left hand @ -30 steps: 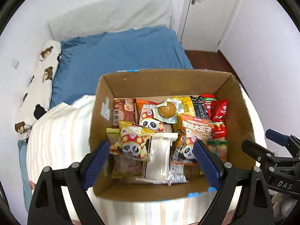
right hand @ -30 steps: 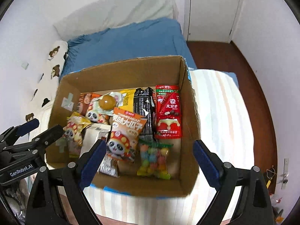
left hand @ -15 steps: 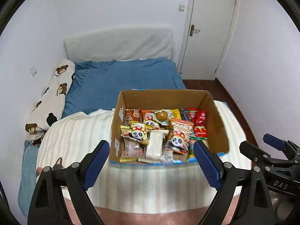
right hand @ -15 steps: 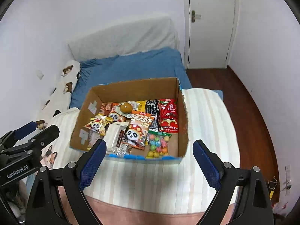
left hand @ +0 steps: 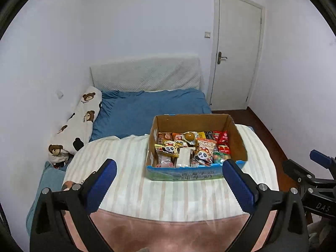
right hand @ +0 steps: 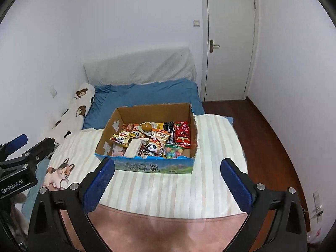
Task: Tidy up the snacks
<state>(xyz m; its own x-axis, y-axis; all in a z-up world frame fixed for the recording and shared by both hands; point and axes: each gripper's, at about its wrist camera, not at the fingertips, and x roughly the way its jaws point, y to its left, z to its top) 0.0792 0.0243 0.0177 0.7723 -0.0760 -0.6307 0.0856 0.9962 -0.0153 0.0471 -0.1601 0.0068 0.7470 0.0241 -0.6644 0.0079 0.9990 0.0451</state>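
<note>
1. The left gripper (left hand: 168, 180) is hovering over the striped blanket (left hand: 126, 157), short of the open brown cardboard box (left hand: 239, 138). Its blue-padded jaws are opening toward full width, with nothing between them.
2. The box is sitting on the blanket, well apart from both grippers. The snacks are lying loose inside it in overlapping layers.
3. The yellow panda-print pouch (left hand: 168, 148) is likely handling as light, soft and crinkly. Take hold of it across a flat sealed edge.
4. The white rectangular packet (left hand: 184, 160) is looking stiffer. Pinch it across its short sides.
5. The clear bag of coloured candy balls (right hand: 174, 152) is probably shifting under pressure. Grip its top seam.
6. The right gripper (right hand: 168, 178) is likewise opening wide and is carrying nothing.
</note>
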